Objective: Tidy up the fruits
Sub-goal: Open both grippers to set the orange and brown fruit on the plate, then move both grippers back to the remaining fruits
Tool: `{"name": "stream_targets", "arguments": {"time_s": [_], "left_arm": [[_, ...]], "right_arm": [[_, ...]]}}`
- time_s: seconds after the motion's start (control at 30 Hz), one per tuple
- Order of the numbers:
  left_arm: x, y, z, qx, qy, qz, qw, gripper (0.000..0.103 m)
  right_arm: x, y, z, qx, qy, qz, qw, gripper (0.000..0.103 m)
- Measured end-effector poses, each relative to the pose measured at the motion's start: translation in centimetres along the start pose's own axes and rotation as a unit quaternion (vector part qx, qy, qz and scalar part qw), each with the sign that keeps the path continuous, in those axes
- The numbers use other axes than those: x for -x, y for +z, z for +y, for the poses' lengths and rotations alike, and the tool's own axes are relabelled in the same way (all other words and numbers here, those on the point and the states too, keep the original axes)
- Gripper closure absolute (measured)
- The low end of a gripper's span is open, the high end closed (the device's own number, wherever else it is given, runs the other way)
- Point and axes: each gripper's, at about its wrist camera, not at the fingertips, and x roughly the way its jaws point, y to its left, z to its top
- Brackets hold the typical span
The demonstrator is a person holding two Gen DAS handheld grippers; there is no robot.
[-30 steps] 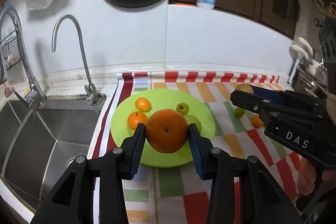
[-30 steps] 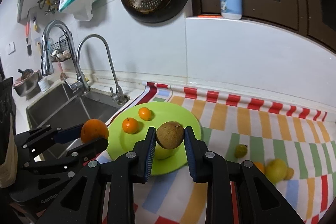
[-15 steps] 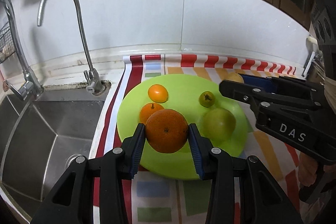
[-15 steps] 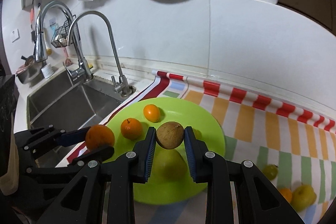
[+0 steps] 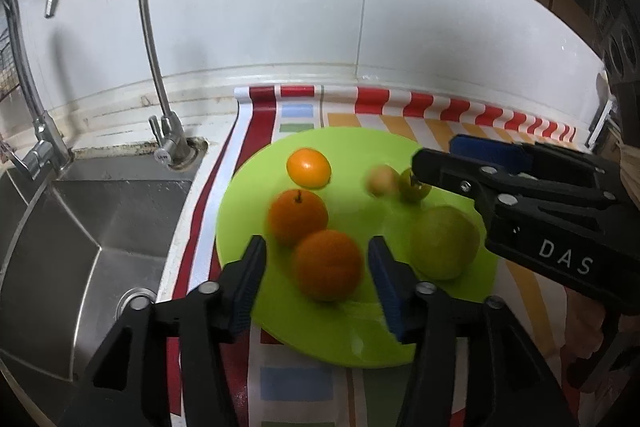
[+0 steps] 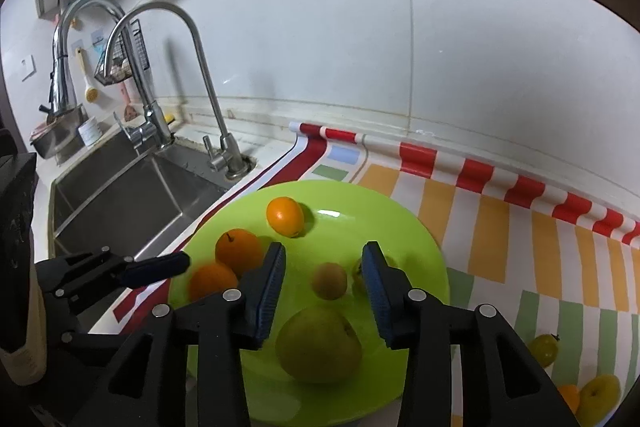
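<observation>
- Left gripper point(image 5: 316, 263): its blue-padded jaws are spread, with gaps on both sides of the large round orange point(image 5: 327, 265) between them. The orange appears to rest on the near-left part of the round lime-green plastic plate point(image 5: 360, 339), just beside a stemmed tangerine point(image 5: 297, 215).
- Right gripper point(image 6: 323, 273): jaws likewise spread. The small brown round fruit point(image 6: 329, 281) lies on the plate between them, touching neither pad.
- Both fruits are blurred and may be rolling.
- A pale green apple point(image 6: 319, 345) sits at the plate's near side; a small orange citrus point(image 6: 285, 215) lies at the far side.
- Fruit off the plate: a small yellow-green fruit point(image 6: 543, 349) and a yellow pear-like fruit point(image 6: 599, 397), on the striped cloth point(image 6: 520, 227) at near right.
- Recommended: lift both grippers straight up and clear, without nudging the released fruit toward the rim or the steel sink point(image 5: 80, 227) at left.
</observation>
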Motion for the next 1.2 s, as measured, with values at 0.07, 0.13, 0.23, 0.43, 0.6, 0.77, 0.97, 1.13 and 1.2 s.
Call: {"name": "stream_targets", "arguments": {"time_s": [0.07, 0.13, 0.23, 0.43, 0.6, 0.77, 0.97, 1.13, 1.2], "left_arm": [[0.4, 0.1, 0.0, -0.001, 0.004, -0.005, 1.0000, 0.050], [1.1, 0.1, -0.1, -0.001, 0.009, -0.015, 0.9998, 0.049], [1.9, 0.1, -0.3, -0.003, 0.015, -0.024, 0.9996, 0.047], [3.8, 0.0, -0.9, -0.003, 0.016, -0.026, 0.9995, 0.045], [5.3, -0.1, -1.7, -0.009, 0.011, -0.038, 0.9992, 0.045], [6.8, -0.3, -2.3, -0.012, 0.007, -0.048, 0.9987, 0.045], [9.0, -0.6, -3.6, -0.019, -0.001, -0.063, 0.9978, 0.041], [10.5, -0.8, -4.8, -0.025, -0.012, -0.074, 0.9969, 0.038], [11.2, -1.0, -5.3, -0.032, -0.017, -0.084, 0.9958, 0.037]], "right_arm": [[0.6, 0.0, 0.0, 0.001, -0.004, -0.004, 1.000, 0.062], [1.2, -0.1, -0.1, -0.001, -0.007, -0.010, 1.000, 0.062], [2.5, -0.4, -0.2, 0.001, -0.018, -0.017, 1.000, 0.062], [5.0, -1.6, -0.6, -0.008, -0.033, -0.020, 0.999, 0.062], [6.5, -2.4, -0.9, -0.016, -0.045, -0.019, 0.999, 0.062], [8.7, -3.0, -1.3, -0.029, -0.059, -0.031, 0.997, 0.062], [11.3, -3.7, -1.3, -0.039, -0.074, -0.047, 0.995, 0.059], [13.5, -4.5, -1.3, -0.051, -0.088, -0.059, 0.993, 0.052], [14.3, -4.9, -1.4, -0.060, -0.093, -0.063, 0.992, 0.051]]}}
